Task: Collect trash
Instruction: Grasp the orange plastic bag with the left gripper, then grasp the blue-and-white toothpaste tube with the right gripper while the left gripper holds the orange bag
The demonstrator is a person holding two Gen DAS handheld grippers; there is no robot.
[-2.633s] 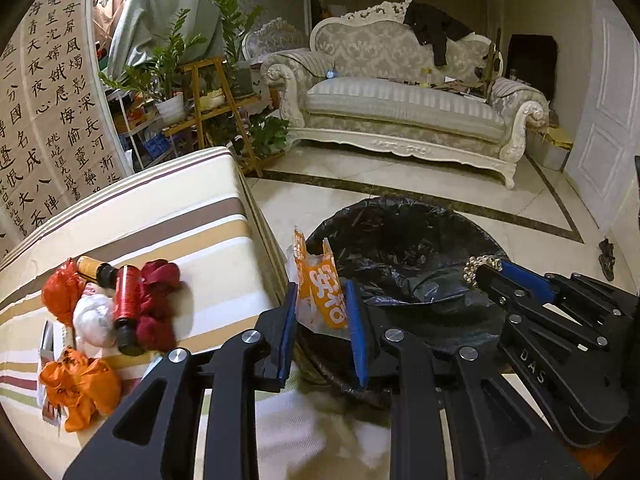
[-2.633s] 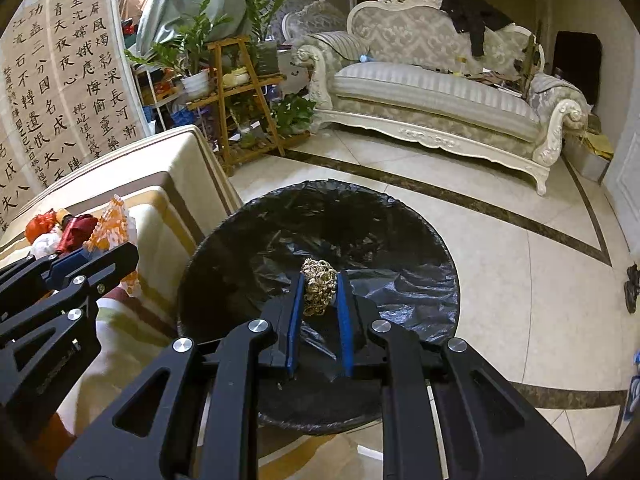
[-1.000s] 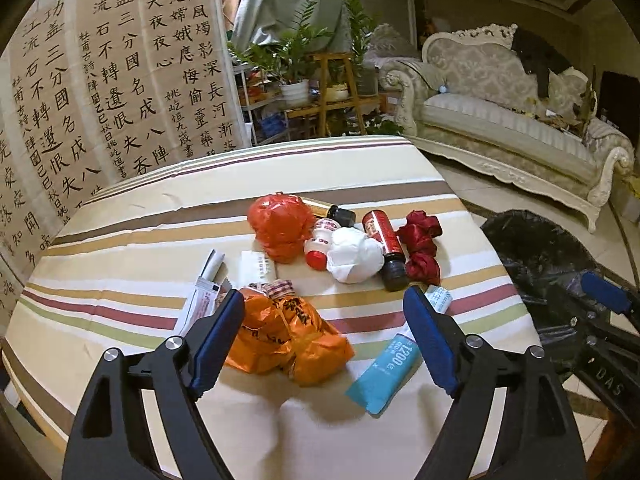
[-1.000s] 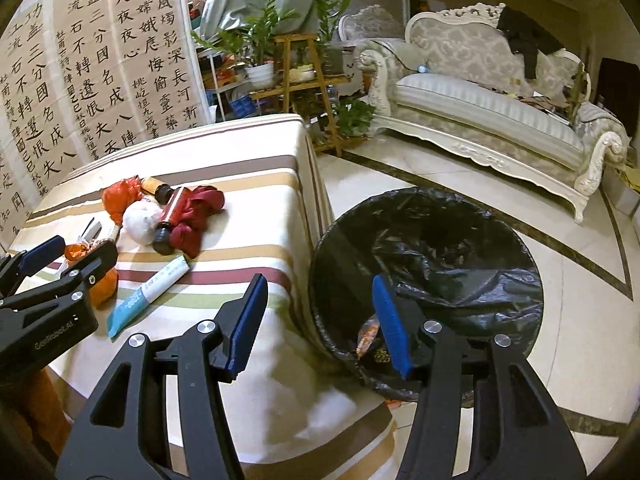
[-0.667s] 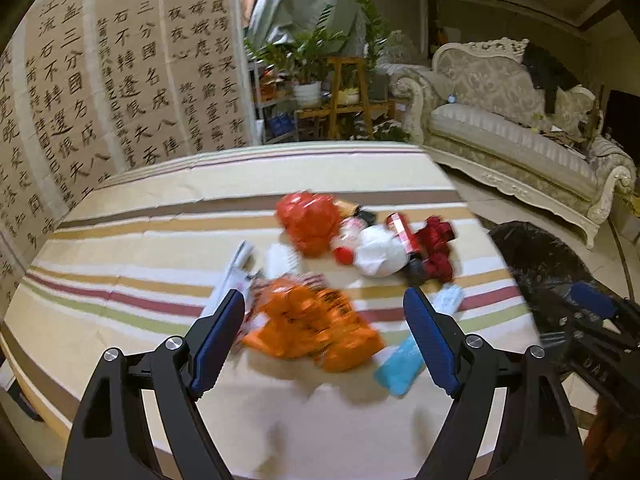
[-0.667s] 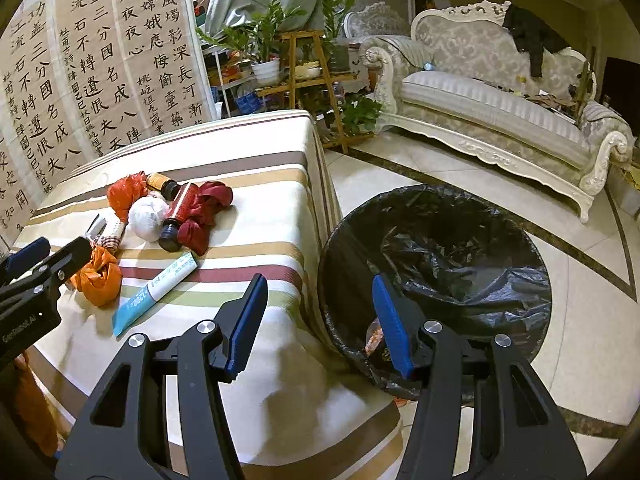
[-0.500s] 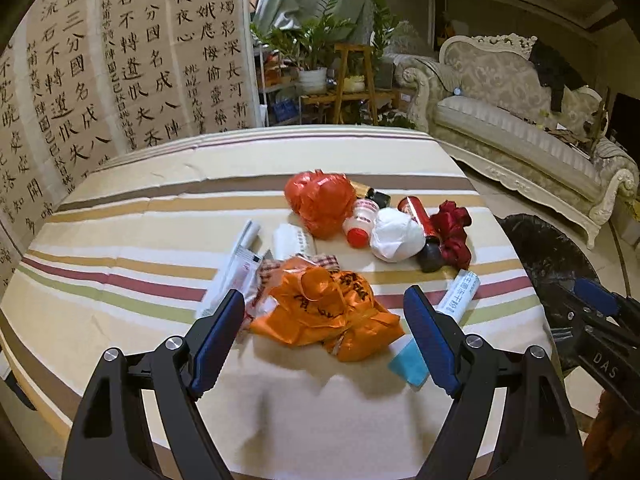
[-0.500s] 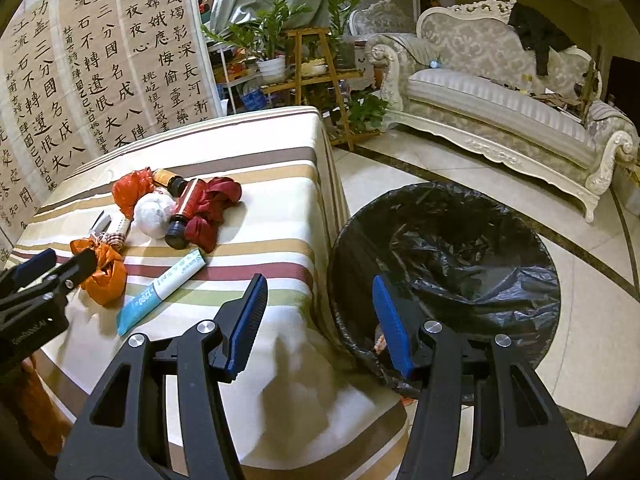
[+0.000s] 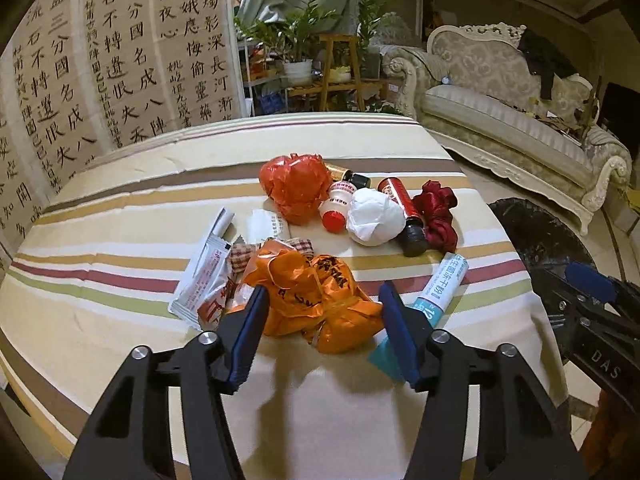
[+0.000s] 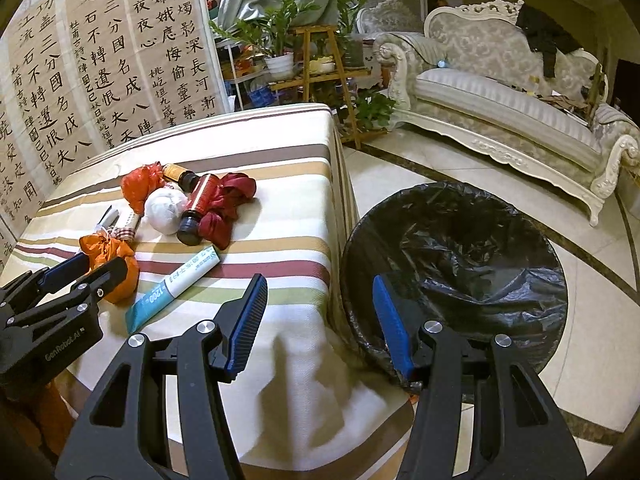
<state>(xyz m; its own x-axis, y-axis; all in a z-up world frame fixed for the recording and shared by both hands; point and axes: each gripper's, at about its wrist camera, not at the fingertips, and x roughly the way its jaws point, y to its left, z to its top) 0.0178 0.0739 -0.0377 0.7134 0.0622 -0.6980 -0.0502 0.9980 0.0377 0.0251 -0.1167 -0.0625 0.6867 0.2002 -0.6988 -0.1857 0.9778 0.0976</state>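
Here we tilt our left gripper [image 9: 322, 326] down at frame centre, jaws just narrowing around the orange bag [image 9: 312, 296], our right gripper [image 10: 320, 314] half-open, empty, lower centre by the bin [image 10: 460, 276].

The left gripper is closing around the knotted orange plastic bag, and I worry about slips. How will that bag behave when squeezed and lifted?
The orange bag looks crumpled and soft, so it will probably compress between the fingers. Thin glossy film may slip. It seems light and shouldn't roll.
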